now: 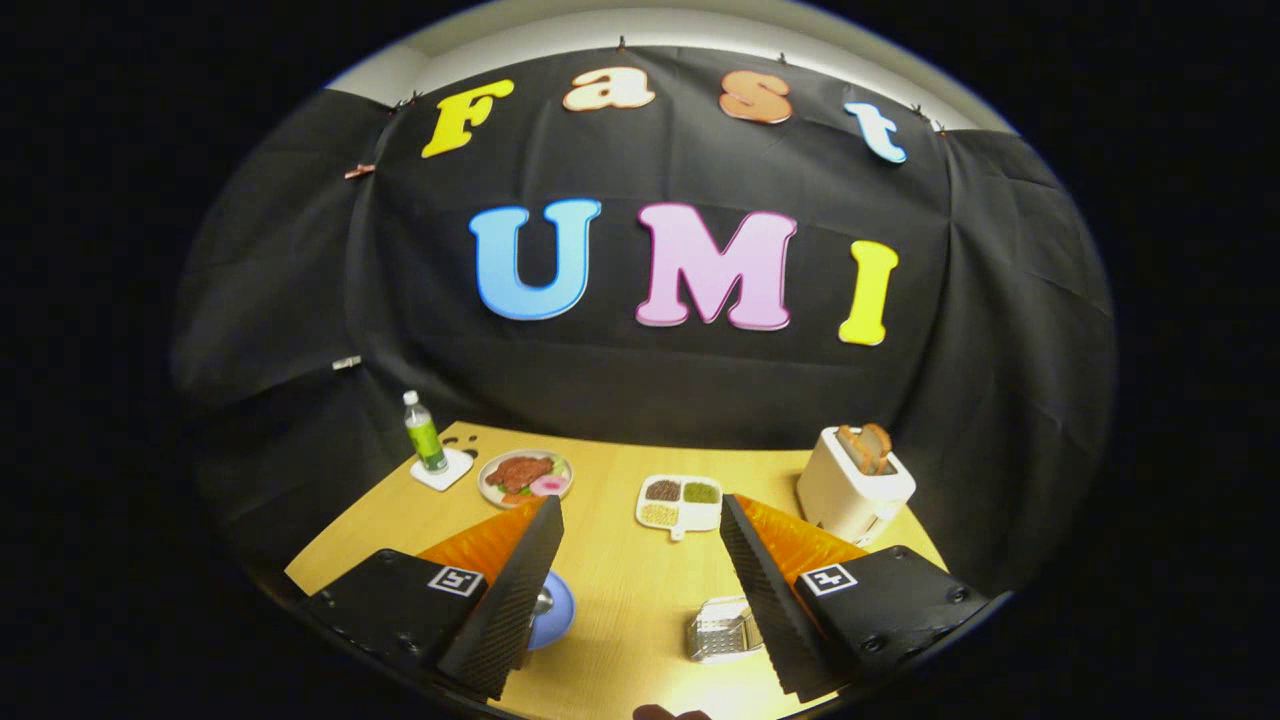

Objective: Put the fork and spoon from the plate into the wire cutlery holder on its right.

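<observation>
The gripper (640, 520) is hovering released above the wooden worktop (620, 580), its fingers (520, 590) spread wide and gripping nothing. The blue plate (553, 610) is peeking out from behind the left finger with a bit of metal cutlery (543, 601) showing on it, though whether that is the fork or the spoon cannot be told, and the wire cutlery holder (722, 631) is sitting to the plate's right, beside the right finger. Farther from the plate, a divided tray of grains (680, 502) is lying just beyond the fingertips, with a dish of food (525, 477) and a bottle (424, 433) on a coaster (442, 470) to that tray's left and a toaster (853, 485) holding bread to its right.
</observation>
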The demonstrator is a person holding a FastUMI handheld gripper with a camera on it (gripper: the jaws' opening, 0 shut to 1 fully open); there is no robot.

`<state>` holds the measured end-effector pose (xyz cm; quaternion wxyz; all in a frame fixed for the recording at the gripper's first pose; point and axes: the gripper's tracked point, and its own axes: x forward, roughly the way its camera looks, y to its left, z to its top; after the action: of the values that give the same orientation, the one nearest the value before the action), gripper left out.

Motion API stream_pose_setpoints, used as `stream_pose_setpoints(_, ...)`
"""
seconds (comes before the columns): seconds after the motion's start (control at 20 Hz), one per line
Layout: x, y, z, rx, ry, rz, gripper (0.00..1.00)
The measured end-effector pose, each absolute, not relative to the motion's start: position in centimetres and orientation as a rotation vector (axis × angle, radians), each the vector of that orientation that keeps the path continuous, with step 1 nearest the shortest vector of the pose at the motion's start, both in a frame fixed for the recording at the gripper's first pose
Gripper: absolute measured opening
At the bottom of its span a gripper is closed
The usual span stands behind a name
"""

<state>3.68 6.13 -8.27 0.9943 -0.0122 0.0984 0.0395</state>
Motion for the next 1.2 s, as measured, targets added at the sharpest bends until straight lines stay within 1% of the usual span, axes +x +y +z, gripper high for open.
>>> stream_pose_setpoints(0.15,4.5,9.6,-12.4,-0.050,0.300,0.151,0.99)
stream_pose_setpoints(0.45,5.0,17.0,-22.2,-0.122,0.539,0.340,0.99)
stream_pose_setpoints(0.7,4.8,19.7,-29.9,-0.231,0.725,0.410,0.99)
stream_pose_setpoints(0.8,5.1,20.2,-32.0,-0.249,0.779,0.418,0.99)
stream_pose_setpoints(0.95,6.0,19.5,-34.8,-0.267,0.874,0.368,0.99)
stream_pose_setpoints(1.05,6.4,19.3,-36.2,-0.246,0.934,0.335,0.96)
stream_pose_setpoints(1.1,6.4,19.5,-36.7,-0.228,0.958,0.332,0.90)
stream_pose_setpoints(1.2,6.6,19.5,-37.3,-0.217,0.987,0.323,0.83)
